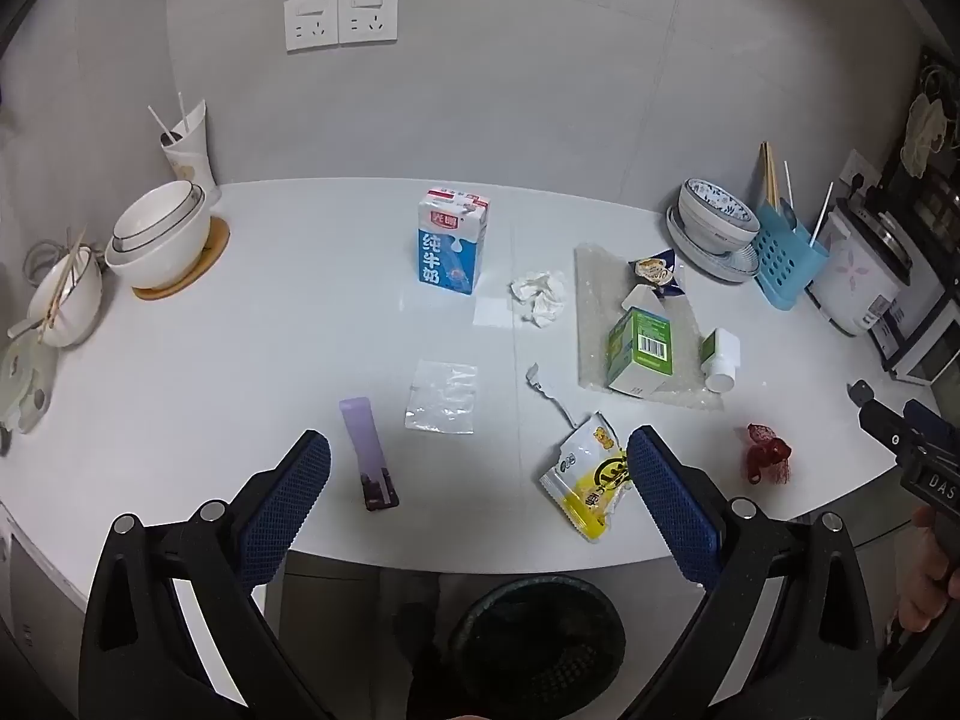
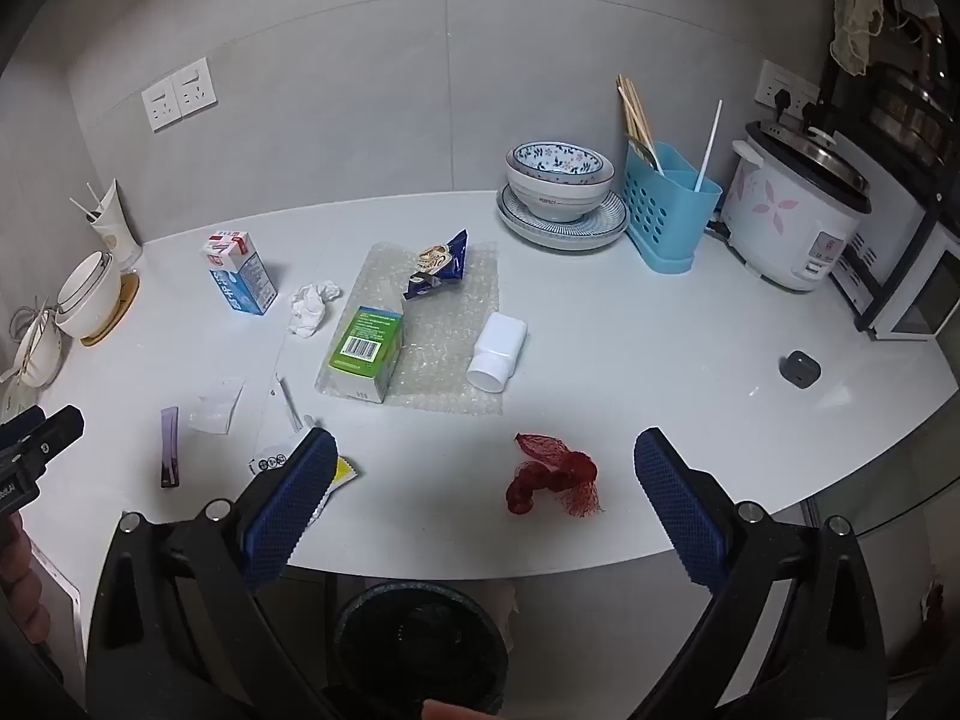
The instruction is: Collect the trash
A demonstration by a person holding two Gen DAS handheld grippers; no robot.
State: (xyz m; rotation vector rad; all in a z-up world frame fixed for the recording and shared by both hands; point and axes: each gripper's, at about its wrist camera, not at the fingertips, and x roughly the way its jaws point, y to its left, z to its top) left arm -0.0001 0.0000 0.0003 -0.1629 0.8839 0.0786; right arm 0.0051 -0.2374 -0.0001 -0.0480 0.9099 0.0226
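Ahead of the left gripper (image 1: 479,501) lie a bag (image 1: 443,396) and, beyond it, a carton (image 1: 451,242) — a wrapper (image 1: 591,477) at its right finger, a bin (image 1: 536,642) below.

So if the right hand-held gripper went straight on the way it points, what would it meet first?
Most likely the crumpled red mesh net, lying on the white countertop between the open right hand-held gripper fingers; depth is uncertain.
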